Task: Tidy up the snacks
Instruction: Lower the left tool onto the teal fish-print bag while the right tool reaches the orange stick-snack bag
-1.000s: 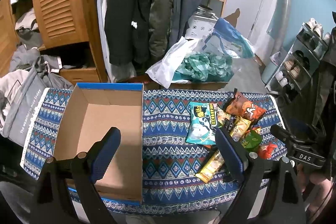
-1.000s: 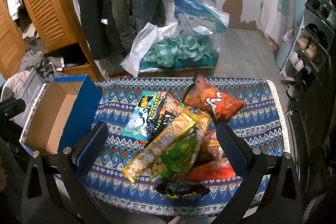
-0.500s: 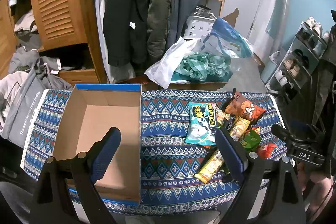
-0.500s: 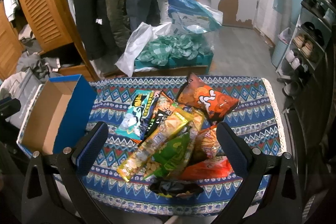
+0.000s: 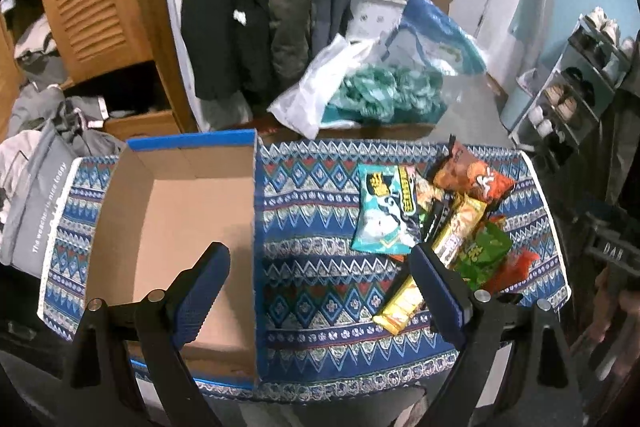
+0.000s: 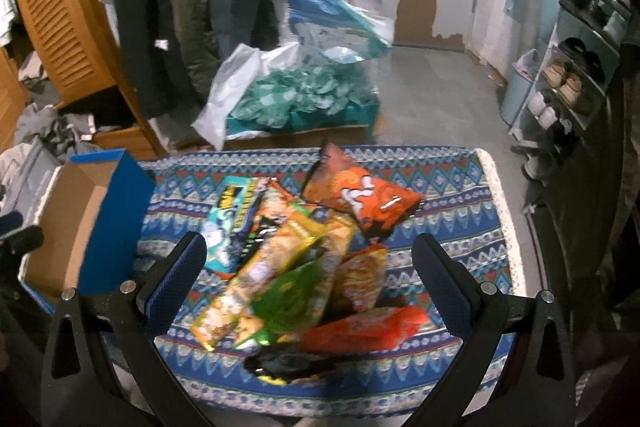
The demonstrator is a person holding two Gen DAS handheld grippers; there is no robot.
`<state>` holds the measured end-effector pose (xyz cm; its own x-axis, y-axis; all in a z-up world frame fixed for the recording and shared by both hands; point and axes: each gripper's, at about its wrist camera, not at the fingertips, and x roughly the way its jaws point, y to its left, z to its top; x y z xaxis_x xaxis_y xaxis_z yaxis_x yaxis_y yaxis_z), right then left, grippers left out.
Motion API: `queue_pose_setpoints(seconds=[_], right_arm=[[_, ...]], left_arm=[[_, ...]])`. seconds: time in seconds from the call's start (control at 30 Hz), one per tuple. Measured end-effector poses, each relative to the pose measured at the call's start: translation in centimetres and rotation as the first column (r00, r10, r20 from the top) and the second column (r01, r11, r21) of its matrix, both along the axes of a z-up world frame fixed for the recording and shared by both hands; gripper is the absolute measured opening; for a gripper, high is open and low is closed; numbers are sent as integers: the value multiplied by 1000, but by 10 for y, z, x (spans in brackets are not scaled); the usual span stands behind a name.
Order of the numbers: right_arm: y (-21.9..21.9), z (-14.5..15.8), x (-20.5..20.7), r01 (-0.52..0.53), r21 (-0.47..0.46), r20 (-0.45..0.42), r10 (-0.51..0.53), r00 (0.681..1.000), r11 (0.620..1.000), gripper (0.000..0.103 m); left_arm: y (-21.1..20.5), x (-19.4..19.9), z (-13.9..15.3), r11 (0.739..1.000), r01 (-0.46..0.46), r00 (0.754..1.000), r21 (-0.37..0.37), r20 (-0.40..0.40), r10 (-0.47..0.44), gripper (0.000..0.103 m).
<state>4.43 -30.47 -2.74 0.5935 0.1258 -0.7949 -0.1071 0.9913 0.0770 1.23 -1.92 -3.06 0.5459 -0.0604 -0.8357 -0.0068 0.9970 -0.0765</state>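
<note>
Presently, an open cardboard box [image 5: 176, 227] is seen at the desk's [image 5: 320, 267] left end, seemingly to receive the snack packets [image 6: 296, 259] heaped at its right end, while the left claw [image 5: 316, 291] and right claw [image 6: 308, 291] are held wide open, empty.

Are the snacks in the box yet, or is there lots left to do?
None yet. The cardboard box looks empty inside. Both the left gripper and right gripper are open, holding nothing. The whole snack pile lies on the patterned cloth, so everything is left.
</note>
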Motion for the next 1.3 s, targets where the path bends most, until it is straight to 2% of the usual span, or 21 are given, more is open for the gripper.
queue_pose_setpoints(seconds=[0.2,0.4,0.63,0.9,1.0,1.1,1.3], right_arm=[[-25,-16,19,15,-35,-88,-18,996,999,101],[-45,-38,34,47,-8,-187,-47,981,999,101],[-57,-67,56,63,-25,-309,-67,949,998,101],[-66,-103,83,101,-3,-423,-93,901,995,101],[-65,-116,88,110,14,-449,-92,889,994,101],[-62,-131,91,110,-7,-477,-100,873,994,101],[-57,-156,91,99,-19,-528,-94,844,995,101]], left_arm=[[-16,17,-16,999,43,996,-22,-79,-44,93],[-30,40,-29,996,65,987,-54,-143,-72,93],[-46,71,-49,998,55,981,-40,-186,-62,93],[-56,118,-98,997,12,953,-73,-302,-34,93],[-62,134,-117,997,12,942,-79,-333,-38,93],[-68,144,-133,996,9,932,-86,-361,-39,93],[-81,157,-154,995,13,918,-95,-393,-49,93]])
